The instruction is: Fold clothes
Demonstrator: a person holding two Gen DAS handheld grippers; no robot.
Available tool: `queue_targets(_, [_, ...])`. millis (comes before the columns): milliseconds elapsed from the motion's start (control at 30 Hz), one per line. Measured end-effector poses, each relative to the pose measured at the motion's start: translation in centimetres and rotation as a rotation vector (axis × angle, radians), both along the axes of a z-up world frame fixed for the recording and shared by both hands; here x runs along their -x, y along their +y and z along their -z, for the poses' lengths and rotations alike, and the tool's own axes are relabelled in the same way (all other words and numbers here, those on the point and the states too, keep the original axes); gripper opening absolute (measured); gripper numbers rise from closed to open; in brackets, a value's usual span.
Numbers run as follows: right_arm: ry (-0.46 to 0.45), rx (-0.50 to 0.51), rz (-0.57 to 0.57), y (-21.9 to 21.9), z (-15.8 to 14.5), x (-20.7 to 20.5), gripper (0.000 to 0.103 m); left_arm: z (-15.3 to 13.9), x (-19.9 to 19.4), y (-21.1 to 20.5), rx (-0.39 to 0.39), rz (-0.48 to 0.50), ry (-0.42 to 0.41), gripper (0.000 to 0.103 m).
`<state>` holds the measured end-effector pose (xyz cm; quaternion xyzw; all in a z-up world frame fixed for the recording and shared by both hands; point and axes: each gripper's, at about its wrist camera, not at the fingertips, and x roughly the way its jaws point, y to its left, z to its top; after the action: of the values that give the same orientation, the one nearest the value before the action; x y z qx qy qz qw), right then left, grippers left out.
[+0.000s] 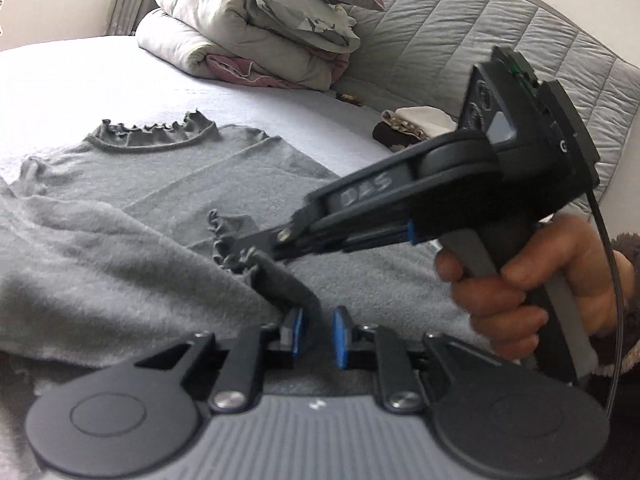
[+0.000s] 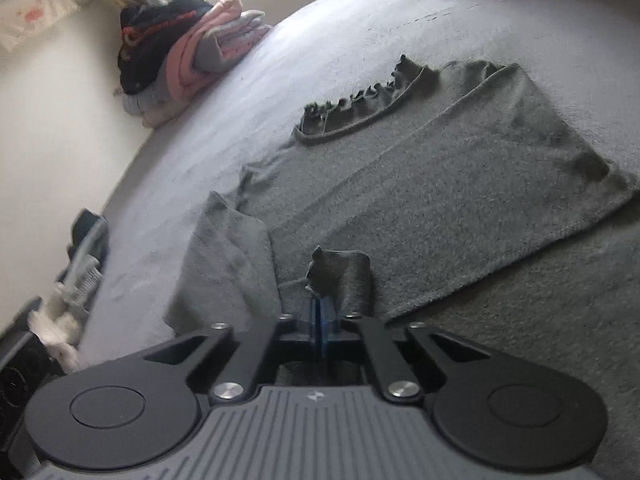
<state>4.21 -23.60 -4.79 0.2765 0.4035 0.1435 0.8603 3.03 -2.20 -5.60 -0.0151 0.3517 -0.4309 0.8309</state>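
A grey sweater point(image 1: 180, 184) with a ruffled collar point(image 1: 152, 136) lies flat on the bed, one side folded over its body. My right gripper point(image 1: 260, 254) comes in from the right and is shut on the ruffled sleeve cuff point(image 1: 280, 284). In the right wrist view its blue pads are pressed together at the right gripper point(image 2: 319, 320), and the cuff point(image 2: 344, 276) sticks up from them over the sweater point(image 2: 440, 184). My left gripper point(image 1: 319, 334) is open just below, pads apart. The sleeve fold rests against its left finger.
A pile of folded duvets point(image 1: 248, 28) sits at the bed's head against a quilted headboard point(image 1: 500, 40). Small garments point(image 1: 408, 128) lie near it. A stack of folded clothes point(image 2: 180, 60) stands at the bed's far edge by the wall. A hand point(image 1: 520, 288) holds the right gripper.
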Motion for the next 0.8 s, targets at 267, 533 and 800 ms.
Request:
queue_targets(267, [-0.173,-0.064,0.086,-4.8,-3.8,2.3,0.002,-1.4,-0.2,3.0,-0.033,-0.074,-0.026,0.031])
queue_targets(533, [0.006,0.009,0.133,-7.1,-1.7,2.4,0.007,-1.6,-1.2,5.5,-0.052,-0.177,0.007,0.033])
queue_targets(800, [0.111,-0.138,0.164,-8.8,0.6,2.3,0.035,-1.2,-1.3,1.3,0.043,-0.069,0.019,0.033])
